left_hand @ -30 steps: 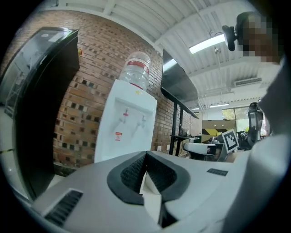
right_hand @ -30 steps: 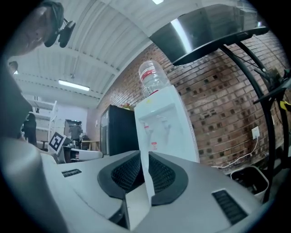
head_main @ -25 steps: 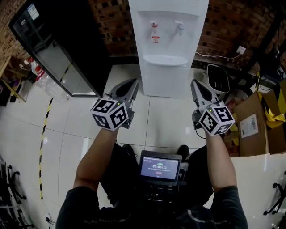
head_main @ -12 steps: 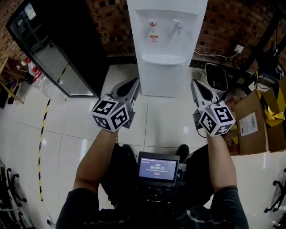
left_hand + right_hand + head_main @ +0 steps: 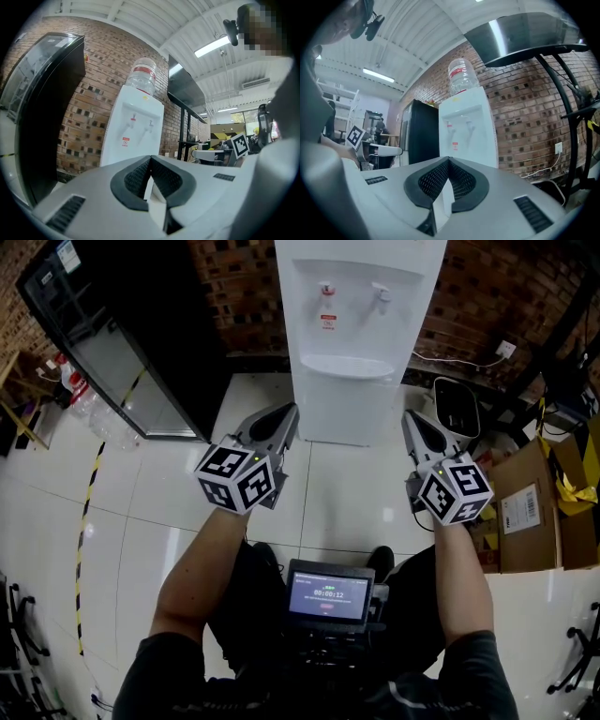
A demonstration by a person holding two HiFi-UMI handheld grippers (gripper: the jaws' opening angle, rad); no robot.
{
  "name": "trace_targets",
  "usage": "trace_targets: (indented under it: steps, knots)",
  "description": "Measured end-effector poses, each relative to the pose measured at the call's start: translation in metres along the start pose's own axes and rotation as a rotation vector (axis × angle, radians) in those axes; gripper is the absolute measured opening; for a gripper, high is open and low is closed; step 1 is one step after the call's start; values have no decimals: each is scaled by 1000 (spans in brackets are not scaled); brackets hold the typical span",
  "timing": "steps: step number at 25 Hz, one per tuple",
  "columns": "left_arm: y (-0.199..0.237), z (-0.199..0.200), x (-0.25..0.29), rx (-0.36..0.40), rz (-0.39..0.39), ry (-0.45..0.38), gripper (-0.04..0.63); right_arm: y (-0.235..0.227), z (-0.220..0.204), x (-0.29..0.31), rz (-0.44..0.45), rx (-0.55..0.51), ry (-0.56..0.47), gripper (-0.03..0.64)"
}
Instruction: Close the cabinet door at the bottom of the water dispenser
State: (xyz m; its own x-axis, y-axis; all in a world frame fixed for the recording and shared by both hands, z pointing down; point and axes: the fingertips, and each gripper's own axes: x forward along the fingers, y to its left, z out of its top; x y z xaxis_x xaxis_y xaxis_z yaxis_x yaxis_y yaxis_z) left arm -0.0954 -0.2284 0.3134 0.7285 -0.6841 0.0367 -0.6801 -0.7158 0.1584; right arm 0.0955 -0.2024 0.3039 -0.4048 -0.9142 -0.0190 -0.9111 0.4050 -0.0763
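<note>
Holding left gripper (image 5: 285, 414) and right gripper (image 5: 413, 420) with jaws pressed together, empty. Facing the water dispenser (image 5: 354, 324) at the far edge of the floor (image 5: 337, 493); cabinet door (image 5: 343, 413) low on its front, possibly ajar, foreshortened here. Likely light, stiff, hinged: push flat near free edge.

One dispenser (image 5: 354, 343), with two taps on its front, a red tap (image 5: 327, 290) and a white tap (image 5: 380, 294), and one bottle (image 5: 142, 75) on top; two grippers, the left gripper (image 5: 291, 410) and the right gripper (image 5: 410, 416); two marker cubes, a left cube (image 5: 237, 477) and a right cube (image 5: 455, 491); two forearms (image 5: 202, 559); two shoes (image 5: 267, 554) on the floor; one screen (image 5: 326, 594) at the person's waist; one tall black unit (image 5: 141, 324) at the floor's upper left edge; two cardboard boxes (image 5: 525, 512) at its right edge; one socket (image 5: 507, 347) on the brick wall; one black-and-yellow striped line (image 5: 89, 512) along the floor's left side.
</note>
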Motion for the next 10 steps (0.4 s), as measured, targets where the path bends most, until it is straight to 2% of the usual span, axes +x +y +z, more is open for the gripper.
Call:
trace_targets:
  steps: [10]
  knots:
    - [6,-8,1,8,29,20,34,-3,-7,1,1,-1,17,21]
